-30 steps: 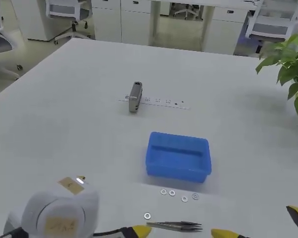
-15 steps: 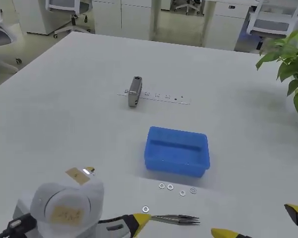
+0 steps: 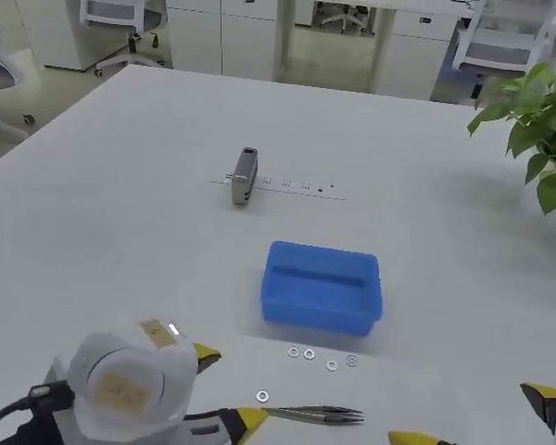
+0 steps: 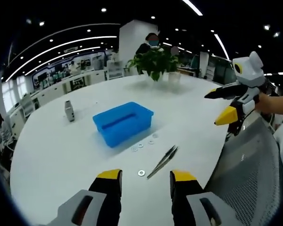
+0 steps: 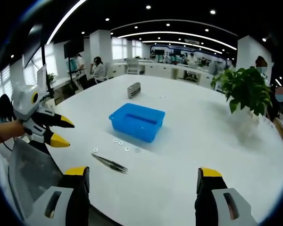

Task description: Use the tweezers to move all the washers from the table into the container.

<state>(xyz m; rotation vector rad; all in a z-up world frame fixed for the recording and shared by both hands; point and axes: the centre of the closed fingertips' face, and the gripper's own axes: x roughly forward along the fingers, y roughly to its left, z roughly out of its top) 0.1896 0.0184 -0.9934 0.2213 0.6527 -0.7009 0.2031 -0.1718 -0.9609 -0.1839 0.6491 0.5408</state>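
Note:
The blue container [image 3: 321, 287] stands mid-table. Several small washers [image 3: 309, 354] lie in a row just in front of it, and one more washer [image 3: 262, 397] lies nearer me. Metal tweezers [image 3: 320, 414] lie flat beside that washer. My left gripper [image 3: 241, 386] hovers at the lower left, open, its yellow tips close to the tweezers' end. In the left gripper view the tweezers [image 4: 162, 161] and lone washer [image 4: 141, 173] lie just ahead of the open left gripper [image 4: 145, 175]. My right gripper [image 5: 144, 172] stands wide open, with the tweezers [image 5: 109, 163] ahead and to the left.
A small grey block [image 3: 245, 175] stands on a flush socket strip [image 3: 296, 187] behind the container. A potted plant [image 3: 537, 139] sits at the table's right. The table's near edge runs just below the tweezers. Office chairs and desks stand beyond the far edge.
The head camera has shifted slightly. My left gripper has risen and turned, so its upper yellow jaw tip now shows. Washers, tweezers and container lie where they were.

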